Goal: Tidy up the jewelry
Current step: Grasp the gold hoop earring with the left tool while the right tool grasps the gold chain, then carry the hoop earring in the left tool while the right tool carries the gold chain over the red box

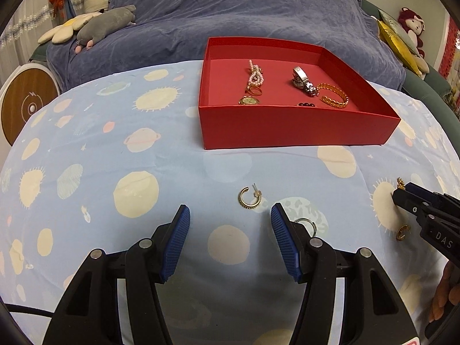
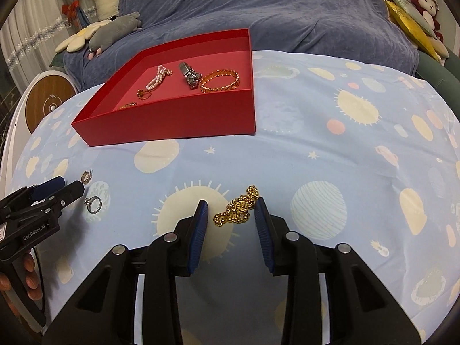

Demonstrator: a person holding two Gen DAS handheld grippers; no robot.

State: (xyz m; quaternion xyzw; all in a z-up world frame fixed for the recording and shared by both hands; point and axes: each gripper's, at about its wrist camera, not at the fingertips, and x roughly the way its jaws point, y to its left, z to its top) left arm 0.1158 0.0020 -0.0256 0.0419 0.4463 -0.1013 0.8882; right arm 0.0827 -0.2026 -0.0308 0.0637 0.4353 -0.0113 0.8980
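A red open box [image 1: 287, 128] [image 2: 172, 120] on the planet-print cloth holds a pearl bracelet [image 1: 255, 75], a silver watch [image 1: 303, 82], a gold bangle [image 1: 335, 95] and small gold pieces. My left gripper [image 1: 230, 215] is open just short of a gold hoop earring [image 1: 249, 198]; a silver ring [image 1: 307, 224] [image 2: 92, 203] lies by its right finger. My right gripper [image 2: 231, 211] is open around a gold chain with a round pendant [image 2: 238, 207] lying on the cloth. Another gold earring [image 1: 402, 232] lies beside the right gripper.
The cloth [image 2: 345, 158] covers a round table. Behind it is a blue-covered sofa [image 1: 230, 14] with plush toys [image 1: 106, 24] and a yellow cushion [image 2: 408, 26]. A round white and wood device [image 1: 26, 103] stands at the left.
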